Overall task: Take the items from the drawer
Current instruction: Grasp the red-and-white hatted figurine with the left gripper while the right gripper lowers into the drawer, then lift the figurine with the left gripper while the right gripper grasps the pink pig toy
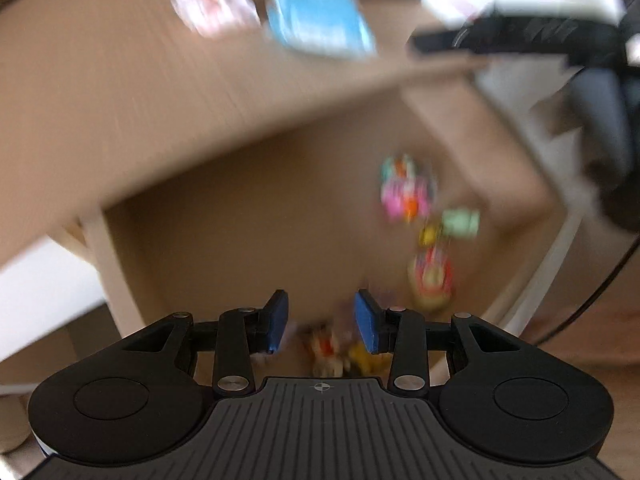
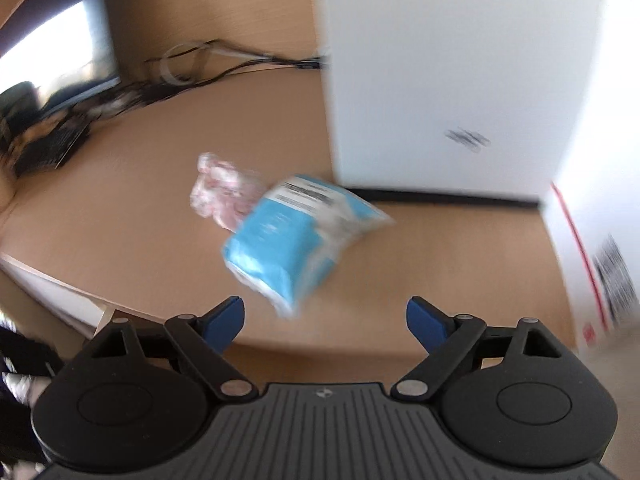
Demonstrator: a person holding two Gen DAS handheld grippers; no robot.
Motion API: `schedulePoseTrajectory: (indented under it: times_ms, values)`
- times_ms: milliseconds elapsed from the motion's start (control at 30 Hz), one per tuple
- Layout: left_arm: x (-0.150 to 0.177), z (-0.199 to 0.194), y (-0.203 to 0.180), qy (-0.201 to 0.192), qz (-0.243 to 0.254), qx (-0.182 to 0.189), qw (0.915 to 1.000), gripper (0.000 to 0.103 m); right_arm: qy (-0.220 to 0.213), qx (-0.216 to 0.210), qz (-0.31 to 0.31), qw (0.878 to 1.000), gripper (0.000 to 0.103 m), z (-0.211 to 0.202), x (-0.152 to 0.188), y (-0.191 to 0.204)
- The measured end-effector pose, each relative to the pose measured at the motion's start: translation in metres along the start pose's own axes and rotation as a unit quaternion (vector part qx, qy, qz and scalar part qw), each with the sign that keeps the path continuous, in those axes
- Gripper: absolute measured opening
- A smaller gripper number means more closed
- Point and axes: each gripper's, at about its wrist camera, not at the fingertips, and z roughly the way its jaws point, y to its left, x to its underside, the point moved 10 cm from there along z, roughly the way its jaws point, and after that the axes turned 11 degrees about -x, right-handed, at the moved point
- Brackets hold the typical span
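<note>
My left hand-held gripper (image 1: 321, 322) hangs over the open drawer (image 1: 240, 232), jaws partly apart with nothing pressed between the blue pads; small bright items (image 1: 408, 194) lie blurred on the drawer floor, some just below the fingertips, possibly wrapped sweets. My right hand-held gripper (image 2: 325, 320) stands wide and empty above the bench (image 2: 440, 248), where a blue packet (image 2: 288, 236) lies just ahead of it, touching a pale pink wrapper (image 2: 224, 188), beside a white box (image 2: 440, 80).
</note>
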Motion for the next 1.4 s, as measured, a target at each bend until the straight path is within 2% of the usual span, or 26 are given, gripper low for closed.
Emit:
schedulePoseTrajectory:
  times_ms: [67,133,233,367,567,667,767,867,933,1000,1067,1133,1167,1233,1267,1300,1400]
  values:
    - [0.014,0.019,-0.003,0.053,-0.02,0.003,0.9984,0.04,0.001,0.007,0.018,1.0,0.089,-0.011,0.012,-0.01]
    - [0.025,0.035,-0.003,0.098,-0.056,0.016,0.9934,0.04,0.003,0.023,0.018,1.0,0.091,-0.021,0.023,-0.019]
    - [0.037,0.05,-0.001,0.135,-0.094,0.018,0.9862,0.04,0.011,0.054,0.027,0.998,0.093,-0.028,0.039,-0.034]
    - [0.041,0.066,0.005,0.15,-0.116,0.007,0.9819,0.04,0.029,0.069,0.05,0.996,0.093,-0.035,0.064,-0.049]
    - [0.046,0.085,-0.003,0.159,-0.09,-0.02,0.9829,0.041,0.053,0.084,0.049,0.994,0.093,-0.038,0.09,-0.055]
    - [0.042,0.086,-0.007,0.146,-0.1,-0.006,0.9843,0.032,0.061,0.085,0.056,0.993,0.093,-0.036,0.096,-0.059]
    - [0.041,0.081,-0.011,0.129,-0.102,0.011,0.9863,0.032,0.074,0.081,0.066,0.992,0.093,-0.03,0.101,-0.062]
    - [0.036,0.063,-0.011,0.091,-0.114,0.034,0.9888,0.03,0.084,0.062,0.084,0.991,0.093,-0.024,0.102,-0.063]
    - [0.029,0.046,0.001,0.058,-0.14,0.029,0.9881,0.03,0.092,0.045,0.111,0.989,0.093,-0.017,0.101,-0.065]
    - [0.02,0.026,0.02,0.022,-0.176,0.022,0.9838,0.03,0.099,0.03,0.131,0.986,0.093,-0.007,0.098,-0.066]
    - [0.014,0.007,0.037,-0.01,-0.218,0.024,0.9755,0.03,0.104,0.018,0.13,0.986,0.093,0.004,0.094,-0.062]
    - [0.009,-0.01,0.051,-0.036,-0.253,0.03,0.9664,0.03,0.116,0.01,0.112,0.987,0.093,0.016,0.091,-0.054]
    - [-0.007,-0.017,0.055,-0.047,-0.266,0.033,0.9622,0.03,0.125,0.009,0.101,0.987,0.093,0.023,0.091,-0.049]
    - [-0.009,-0.028,0.063,-0.064,-0.284,0.038,0.9561,0.03,0.142,0.019,0.071,0.987,0.092,0.04,0.093,-0.039]
    - [-0.014,-0.033,0.059,-0.069,-0.287,0.036,0.9548,0.03,0.149,0.03,0.061,0.987,0.09,0.047,0.095,-0.038]
    - [-0.014,-0.035,0.058,-0.073,-0.286,0.033,0.955,0.03,0.161,0.039,0.05,0.985,0.083,0.056,0.098,-0.036]
    - [-0.013,-0.039,0.047,-0.069,-0.273,0.023,0.9592,0.03,0.195,0.043,0.029,0.979,0.071,0.076,0.108,-0.03]
